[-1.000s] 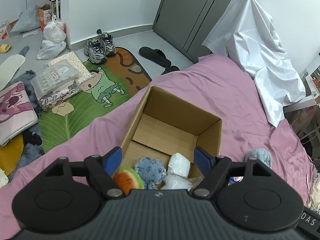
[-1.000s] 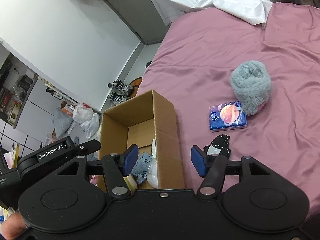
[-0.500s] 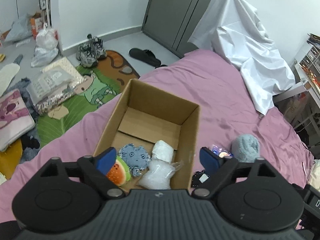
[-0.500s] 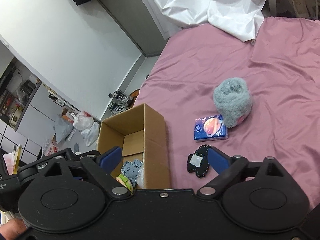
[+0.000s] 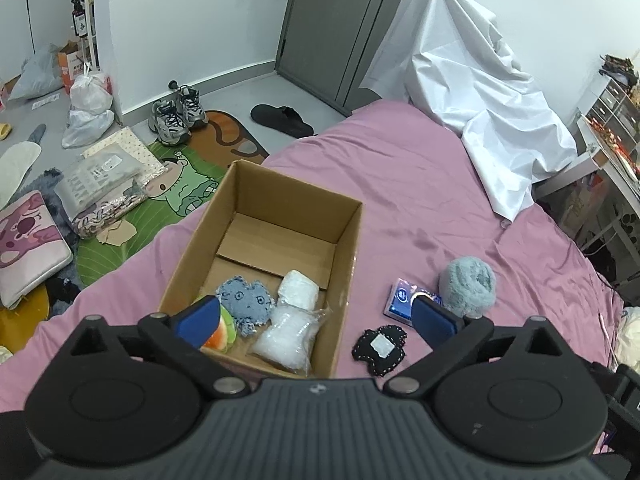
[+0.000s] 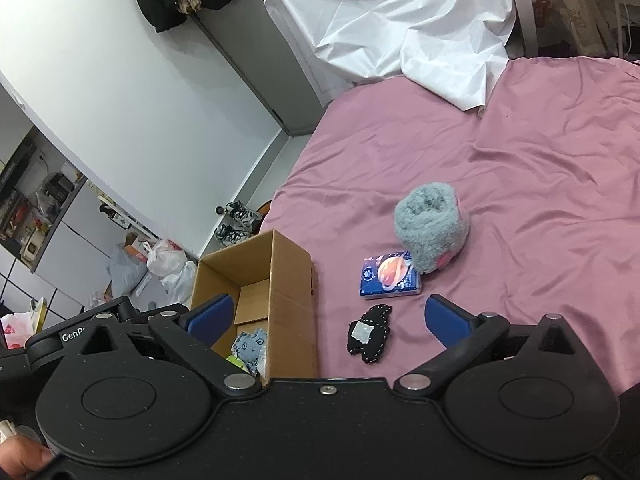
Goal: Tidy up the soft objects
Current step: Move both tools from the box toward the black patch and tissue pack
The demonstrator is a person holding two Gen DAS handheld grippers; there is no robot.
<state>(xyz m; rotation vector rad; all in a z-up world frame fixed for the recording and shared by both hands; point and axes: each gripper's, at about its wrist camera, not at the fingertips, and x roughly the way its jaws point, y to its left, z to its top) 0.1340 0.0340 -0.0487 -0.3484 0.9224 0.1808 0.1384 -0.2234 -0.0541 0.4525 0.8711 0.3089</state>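
Note:
An open cardboard box point(image 5: 352, 248) point(image 6: 294, 280) sits on the pink bed. Inside lie a blue fuzzy toy point(image 5: 246, 300) point(image 6: 250, 346), a white roll point(image 5: 298, 290), a clear plastic packet point(image 5: 286, 338) and a watermelon-slice toy point(image 5: 220, 334). On the bed to the right of the box lie a black fabric patch point(image 5: 380, 346) point(image 6: 368, 334), a blue tissue pack point(image 5: 402, 300) point(image 6: 390, 276) and a grey fluffy roll point(image 5: 468, 286) point(image 6: 432, 226). My left gripper point(image 5: 316, 322) is open and empty above the box's near end. My right gripper point(image 6: 328, 316) is open and empty above the box's right wall and the patch.
A white sheet point(image 5: 472, 92) point(image 6: 400, 24) is draped at the bed's far end. The floor left of the bed holds shoes point(image 5: 176, 114), a black slipper point(image 5: 282, 118), bags, cushions and a green cartoon mat point(image 5: 160, 204). A shelf unit point(image 5: 612, 120) stands at the right.
Both grippers have pulled back and risen away from the box, and their jaws have opened wider. The objects on the bed and in the box have not moved.

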